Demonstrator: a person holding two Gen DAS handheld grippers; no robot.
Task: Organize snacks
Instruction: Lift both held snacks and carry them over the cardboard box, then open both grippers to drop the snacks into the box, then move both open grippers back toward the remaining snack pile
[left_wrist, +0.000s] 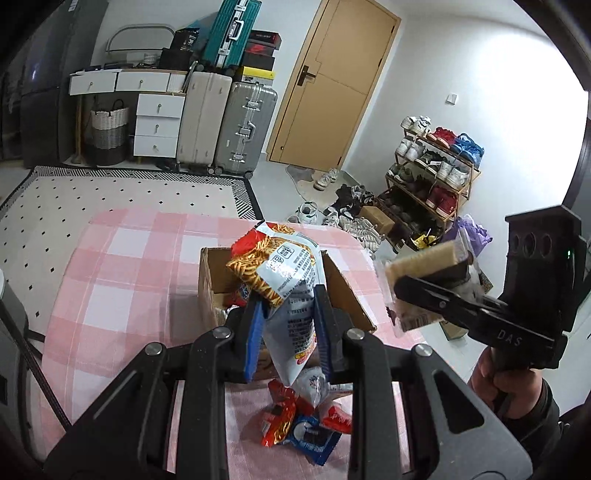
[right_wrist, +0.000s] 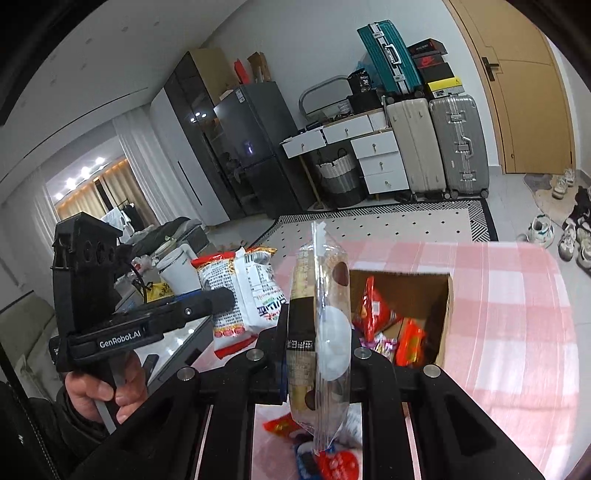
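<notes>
Spreading across the lower half of both views, the pink checked tablecloth (left_wrist: 122, 266) carries an open cardboard box (left_wrist: 341, 291) that sits toward twelve o'clock from the grippers, with red snack packets (right_wrist: 376, 314) lying inside it. Lifted clear of the cloth, the left gripper (left_wrist: 288, 325) has its fingers clamped on a noodle snack bag (left_wrist: 280, 273), which stands up in front of the box. At three o'clock in the left view, the right gripper (left_wrist: 424, 291) is pinched tight on a clear-wrapped cake packet (right_wrist: 321, 332), held edge-up. Loose small packets (left_wrist: 295, 424) lie at six o'clock on the cloth, possibly biscuits, though blur hides the print.
</notes>
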